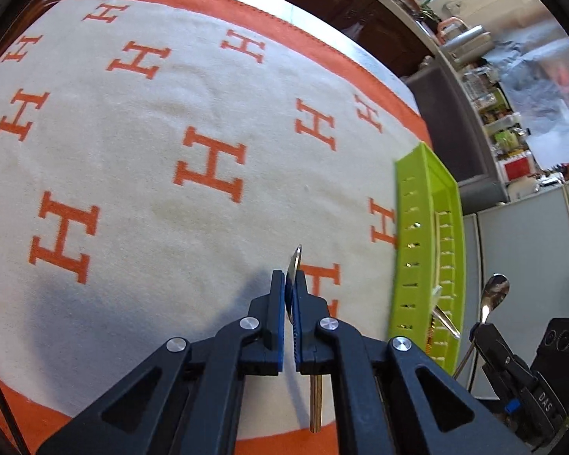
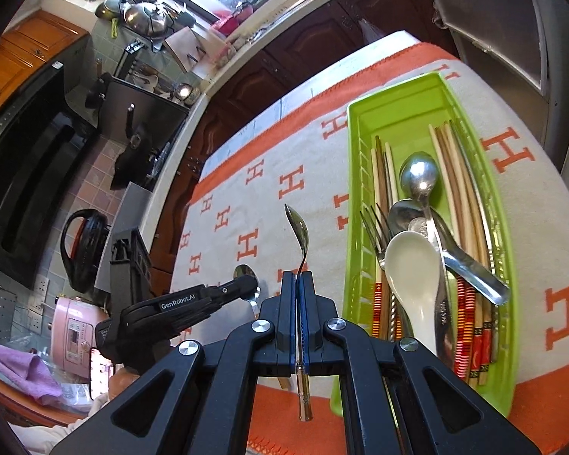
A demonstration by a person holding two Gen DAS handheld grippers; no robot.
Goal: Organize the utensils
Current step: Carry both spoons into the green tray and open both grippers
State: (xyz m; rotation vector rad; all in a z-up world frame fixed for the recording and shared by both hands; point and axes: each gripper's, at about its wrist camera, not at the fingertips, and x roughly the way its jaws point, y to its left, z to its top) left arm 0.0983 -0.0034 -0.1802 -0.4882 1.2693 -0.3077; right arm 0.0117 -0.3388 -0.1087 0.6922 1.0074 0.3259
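Note:
My left gripper (image 1: 291,276) is shut on a small metal spoon (image 1: 295,259) seen edge-on, its gold handle end hanging below the jaws, above the H-patterned cloth. In the right wrist view the left gripper (image 2: 252,290) shows at the left with that spoon's bowl (image 2: 245,273) sticking out. My right gripper (image 2: 296,276) is shut on another slim spoon (image 2: 299,227), bowl up and forward, just left of the green utensil tray (image 2: 354,197). From the left wrist view the right gripper (image 1: 478,328) and its spoon (image 1: 495,290) sit beyond the tray (image 1: 413,227).
The tray holds several chopsticks (image 2: 459,189), metal spoons (image 2: 419,178), a fork (image 2: 375,227) and a white ceramic spoon (image 2: 411,265). The orange-bordered cloth (image 1: 151,159) covers the table. Kitchen counters, pots and a pink appliance (image 2: 76,330) lie past the table's edge.

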